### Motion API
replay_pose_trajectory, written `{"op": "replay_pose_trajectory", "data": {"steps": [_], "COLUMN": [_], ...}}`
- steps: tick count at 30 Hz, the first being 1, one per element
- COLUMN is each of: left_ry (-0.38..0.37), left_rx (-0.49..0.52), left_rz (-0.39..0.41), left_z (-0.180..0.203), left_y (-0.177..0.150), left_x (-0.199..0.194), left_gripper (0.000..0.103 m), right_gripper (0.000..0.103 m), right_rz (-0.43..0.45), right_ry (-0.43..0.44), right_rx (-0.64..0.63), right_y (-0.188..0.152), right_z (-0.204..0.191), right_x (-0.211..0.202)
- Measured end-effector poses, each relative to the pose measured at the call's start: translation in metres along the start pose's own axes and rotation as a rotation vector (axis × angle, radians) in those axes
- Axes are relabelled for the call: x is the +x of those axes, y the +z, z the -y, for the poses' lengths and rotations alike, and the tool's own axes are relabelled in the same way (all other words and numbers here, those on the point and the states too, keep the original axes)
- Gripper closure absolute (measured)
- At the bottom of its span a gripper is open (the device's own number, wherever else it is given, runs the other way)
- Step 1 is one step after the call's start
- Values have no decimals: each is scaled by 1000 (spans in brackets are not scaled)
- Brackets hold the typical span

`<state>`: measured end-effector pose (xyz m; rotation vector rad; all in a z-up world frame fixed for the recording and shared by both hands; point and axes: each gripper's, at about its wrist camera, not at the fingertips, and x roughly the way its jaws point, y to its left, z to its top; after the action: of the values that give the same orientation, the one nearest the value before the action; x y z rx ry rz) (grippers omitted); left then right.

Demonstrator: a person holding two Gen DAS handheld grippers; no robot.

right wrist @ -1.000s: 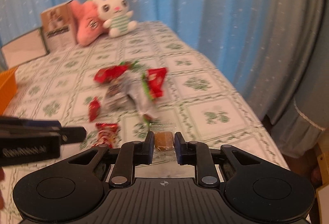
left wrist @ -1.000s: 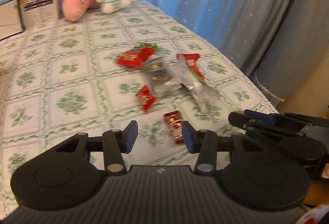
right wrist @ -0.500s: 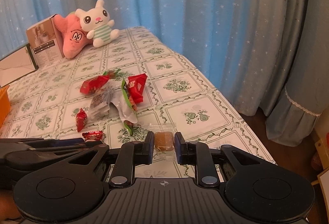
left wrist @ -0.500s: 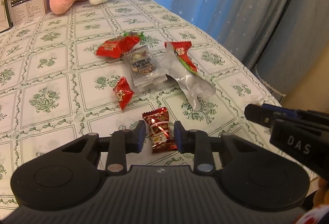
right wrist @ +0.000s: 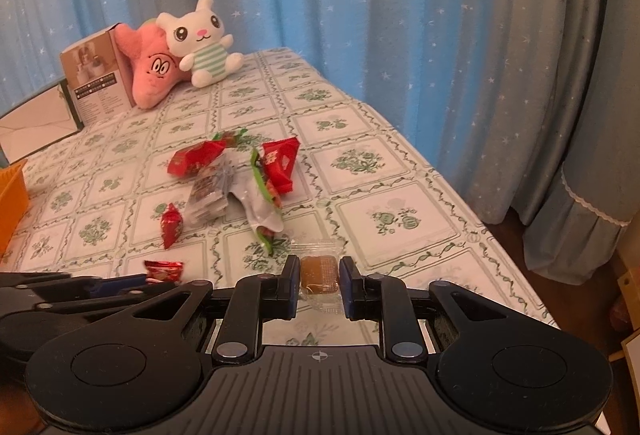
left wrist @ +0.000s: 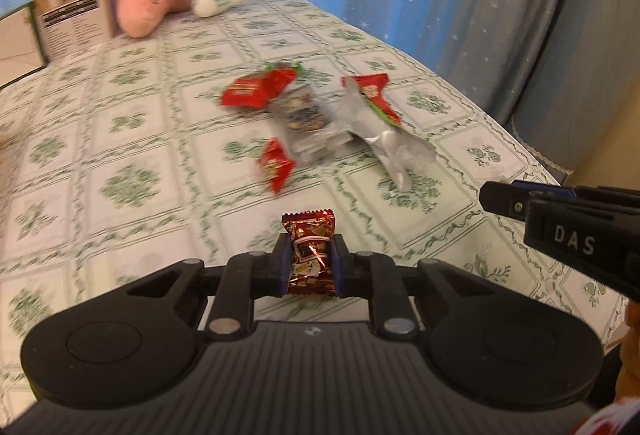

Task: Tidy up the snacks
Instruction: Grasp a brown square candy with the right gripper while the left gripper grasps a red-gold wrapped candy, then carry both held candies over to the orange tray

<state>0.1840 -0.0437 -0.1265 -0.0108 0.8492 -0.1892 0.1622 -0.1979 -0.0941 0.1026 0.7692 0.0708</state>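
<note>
- While the left gripper (left wrist: 309,267) was spread a second ago with a dark red foil candy (left wrist: 309,253) lying on the tablecloth (left wrist: 132,139) in front of it, its jaws have just been closing, and now both blue pads pinch this candy at its middle.
- Above the pads, the top crimp of the candy stands out; its lower edge hangs just under them, so in my judgement the candy is secured, though whether it is already lifted I cannot tell.
- To the right of the left gripper, the right gripper (right wrist: 319,285) is pressed together on a brown sweet in a clear wrapper (right wrist: 319,272), the same as in the earlier pictures.
- Ahead of both grippers, well apart from them, the other snacks are scattered: a small red packet (left wrist: 275,165), a large red packet (left wrist: 258,89), a transparent pack (left wrist: 306,119) and a silver bag with a red end (left wrist: 376,115).
- Far to the left of the right gripper, an orange container (right wrist: 12,203) shows at the picture's edge; probably the snacks go there.
- With each gripper now holding one snack, I judge the picking is done and the carrying comes next.
</note>
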Motion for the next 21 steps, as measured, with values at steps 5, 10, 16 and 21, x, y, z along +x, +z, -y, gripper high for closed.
{"op": "replay_pose_trajectory", "data": {"steps": [5, 10, 16, 21], "left_ry": [33, 67, 110, 157], "left_rx": [-44, -87, -125, -160], "left_rz": [22, 59, 104, 138], "left_z": [-21, -42, -70, -99], "left_y": [-3, 0, -2, -10], "left_x": [-27, -60, -100, -137], "left_gripper": [85, 85, 85, 85], "right_gripper": [82, 82, 82, 82], "right_rz": [6, 27, 55, 70], "right_ry": [27, 61, 116, 183], "right_rx": [-23, -52, -102, -147], "right_y": [0, 5, 11, 12], "right_z": [-14, -35, -70, -110], "right_x": [-7, -20, -38, -53]}}
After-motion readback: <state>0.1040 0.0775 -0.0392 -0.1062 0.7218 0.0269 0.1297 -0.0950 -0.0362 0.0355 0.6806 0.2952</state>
